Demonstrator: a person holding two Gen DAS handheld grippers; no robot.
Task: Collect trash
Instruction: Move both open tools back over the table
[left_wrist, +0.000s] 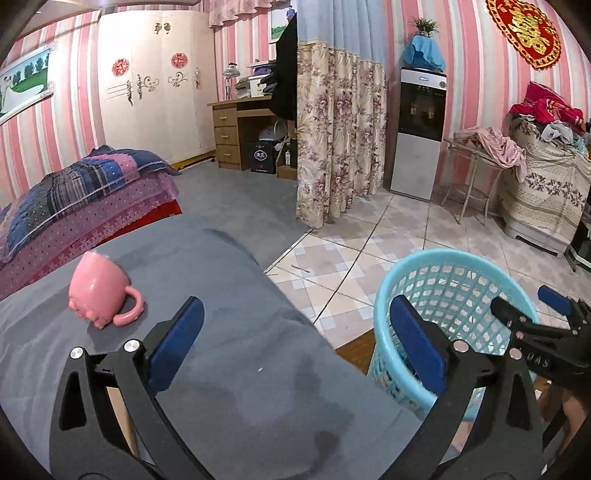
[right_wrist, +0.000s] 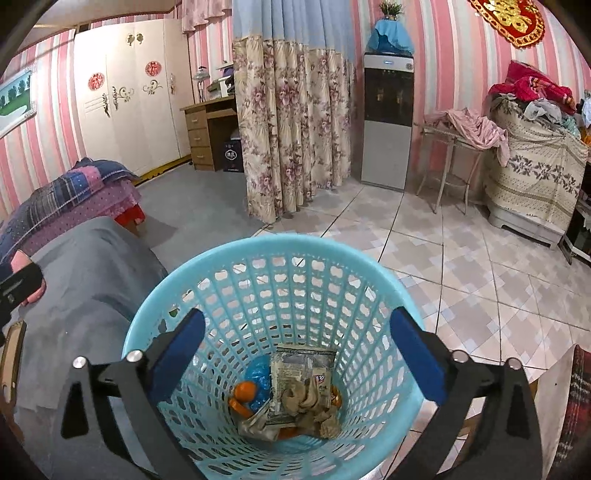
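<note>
Light, crushable stuff throughout – crumpled brown paper (right_wrist: 308, 400), a flat silvery printed foil packet (right_wrist: 301, 373), a scrunched blue plastic film (right_wrist: 258, 376) and orange pieces (right_wrist: 245, 393), possibly peel, hard to tell through the fisheye. Soft and yielding, nothing fragile; foil likely slippery, best pinched at a crease or a bunched edge rather than across a flat face. All of it lying at the bottom of the round turquoise plastic lattice basket (right_wrist: 155, 317), standing on the tiled floor just beside the grey-covered surface (left_wrist: 229, 369).

Right hand-held gripper (right_wrist: 297, 358) poised over the basket mouth, jaws spread wide, nothing between the blue pads. Left hand-held gripper (left_wrist: 297, 347) above the grey cover – equally wide, empty. Only a glossy pink ceramic mug (left_wrist: 103, 291) left there, on its side, handle toward the gripper; rigid and breakable, hardly trash by the look.
</note>
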